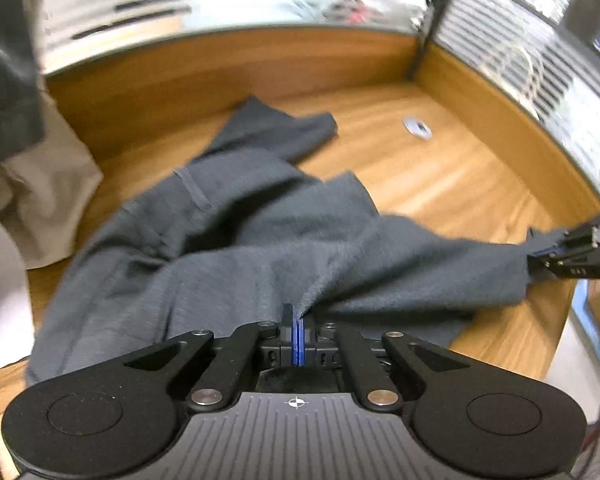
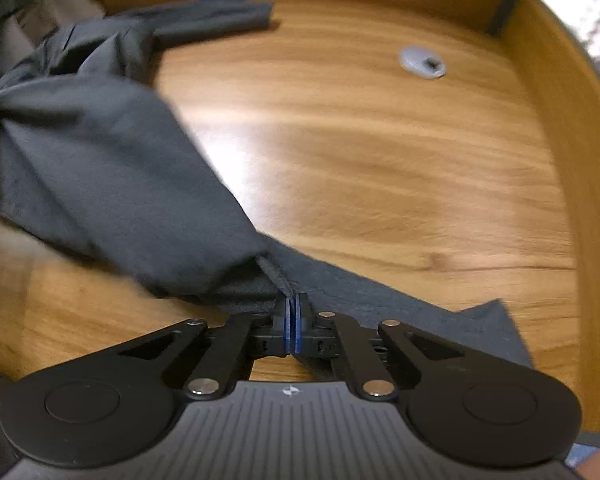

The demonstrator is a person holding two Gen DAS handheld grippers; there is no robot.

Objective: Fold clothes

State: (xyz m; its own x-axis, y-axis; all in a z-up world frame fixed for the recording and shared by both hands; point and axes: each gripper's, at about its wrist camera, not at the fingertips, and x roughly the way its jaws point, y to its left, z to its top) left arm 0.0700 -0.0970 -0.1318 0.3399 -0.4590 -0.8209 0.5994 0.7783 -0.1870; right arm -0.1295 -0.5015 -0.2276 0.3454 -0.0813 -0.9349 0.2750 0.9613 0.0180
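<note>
We have the grey garment (image 1: pixel 228 232) on the surface (image 1: pixel 439 176) pinched along its near edge by left tool (image 1: pixel 298 322) and right tool (image 2: pixel 293 306), both clamped on cloth.

A dark grey garment (image 1: pixel 228 232), plain and without pattern, fills the centre and left of the frame; beneath it a table (image 1: pixel 439 184) of warm orange-brown wood grain; at the left edge a beige cloth (image 1: pixel 48 184); a small pale grey disc (image 1: pixel 417 126) at upper right; both grippers are matt black, the left gripper (image 1: pixel 298 320) and the right gripper (image 2: pixel 294 306) each showing bright blue pads (image 2: pixel 287 328).
</note>
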